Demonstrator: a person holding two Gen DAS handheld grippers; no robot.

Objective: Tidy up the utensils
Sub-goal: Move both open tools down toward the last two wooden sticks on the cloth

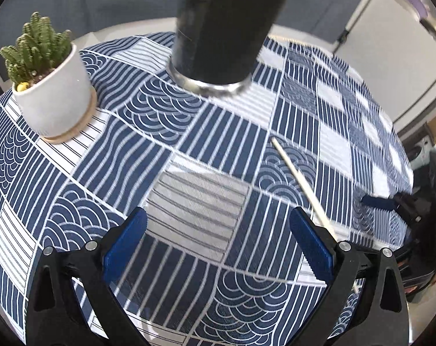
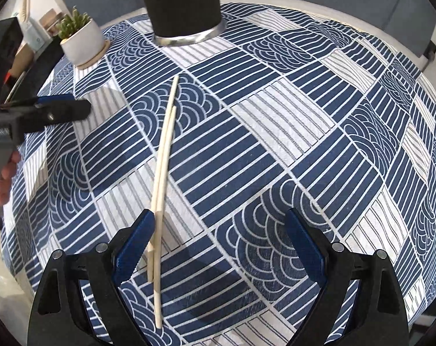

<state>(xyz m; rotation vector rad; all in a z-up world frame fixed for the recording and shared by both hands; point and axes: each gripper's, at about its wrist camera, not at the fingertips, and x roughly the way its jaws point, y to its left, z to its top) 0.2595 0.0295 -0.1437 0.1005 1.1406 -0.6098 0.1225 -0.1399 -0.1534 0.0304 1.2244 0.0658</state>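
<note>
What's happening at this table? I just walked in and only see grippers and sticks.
A person is tidying utensils with a handheld gripper in each hand. Two wooden chopsticks lie side by side on the blue patterned tablecloth, near a tall black cup. The right gripper is open above the chopsticks' near ends, not gripping them yet. The left gripper is open too and holds nothing. A potted cactus stands off to one side.

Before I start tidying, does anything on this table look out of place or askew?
Only the two chopsticks: they lie loose on the patterned tablecloth, staggered, tips uneven, outside the black cup. The potted cactus stands upright; nothing is spilled.
</note>
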